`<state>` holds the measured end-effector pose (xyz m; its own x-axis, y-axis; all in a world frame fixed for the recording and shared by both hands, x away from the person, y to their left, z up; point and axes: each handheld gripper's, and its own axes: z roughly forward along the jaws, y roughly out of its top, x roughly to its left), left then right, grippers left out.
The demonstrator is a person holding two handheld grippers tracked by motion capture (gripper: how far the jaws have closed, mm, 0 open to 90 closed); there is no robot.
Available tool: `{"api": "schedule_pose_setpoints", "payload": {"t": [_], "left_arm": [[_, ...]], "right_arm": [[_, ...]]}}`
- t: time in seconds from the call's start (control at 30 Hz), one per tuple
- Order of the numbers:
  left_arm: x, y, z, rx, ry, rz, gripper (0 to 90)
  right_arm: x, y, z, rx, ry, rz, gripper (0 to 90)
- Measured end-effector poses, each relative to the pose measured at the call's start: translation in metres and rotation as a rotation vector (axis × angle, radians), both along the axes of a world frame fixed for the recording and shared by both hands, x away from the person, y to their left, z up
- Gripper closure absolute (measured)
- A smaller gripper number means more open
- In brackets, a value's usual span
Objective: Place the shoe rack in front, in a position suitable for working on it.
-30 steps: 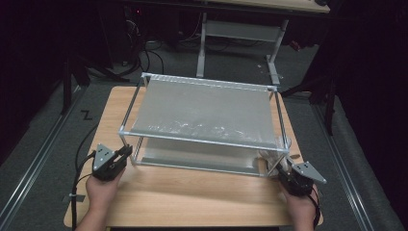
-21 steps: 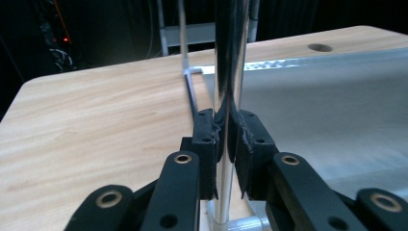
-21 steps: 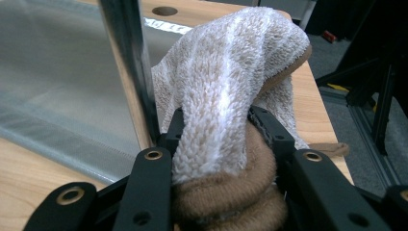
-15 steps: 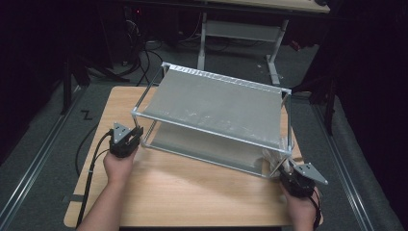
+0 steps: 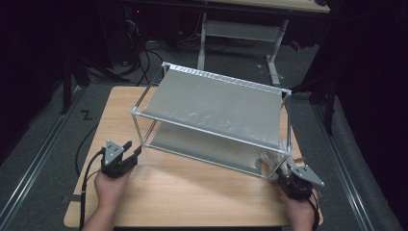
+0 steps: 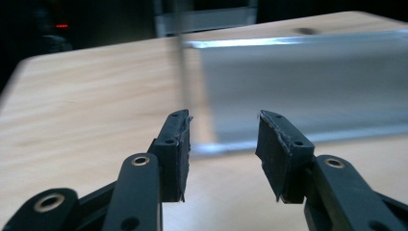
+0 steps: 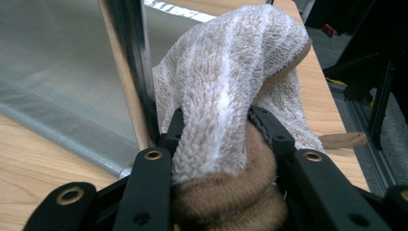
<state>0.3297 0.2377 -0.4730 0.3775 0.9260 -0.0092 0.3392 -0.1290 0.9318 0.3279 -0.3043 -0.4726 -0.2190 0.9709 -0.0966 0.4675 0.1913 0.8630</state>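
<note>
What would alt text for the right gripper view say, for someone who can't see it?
The right gripper clamps a bunched white and tan towel between its black jaws. Just left of it stands a metal post of a rack with grey mesh shelves, on a wooden table.

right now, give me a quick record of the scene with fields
surface: wooden table
main thing: metal-framed rack with two grey mesh shelves, set askew on the table
left gripper: jaws just opened, nothing between them, pointing at the rack's near left post
right gripper: closed on a white and tan towel, beside the rack's near right post
hands: one behind each gripper
</note>
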Motion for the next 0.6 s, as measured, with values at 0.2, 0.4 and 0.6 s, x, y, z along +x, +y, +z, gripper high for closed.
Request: {"api": "schedule_pose_setpoints", "payload": {"t": [0.2,0.4,0.6], "left_arm": [[-0.034,-0.044,-0.005,0.004,-0.008,-0.183,53.5],[-0.035,-0.049,-0.006,-0.015,0.011,-0.243,52.6],[-0.035,-0.041,-0.003,-0.045,0.001,-0.240,47.8]], "right_arm": [[-0.001,0.007,0.000,0.005,0.006,0.018,64.5],[-0.004,0.022,-0.001,0.031,0.013,0.053,64.4],[-0.010,0.050,-0.001,0.028,0.010,0.104,64.3]]}}
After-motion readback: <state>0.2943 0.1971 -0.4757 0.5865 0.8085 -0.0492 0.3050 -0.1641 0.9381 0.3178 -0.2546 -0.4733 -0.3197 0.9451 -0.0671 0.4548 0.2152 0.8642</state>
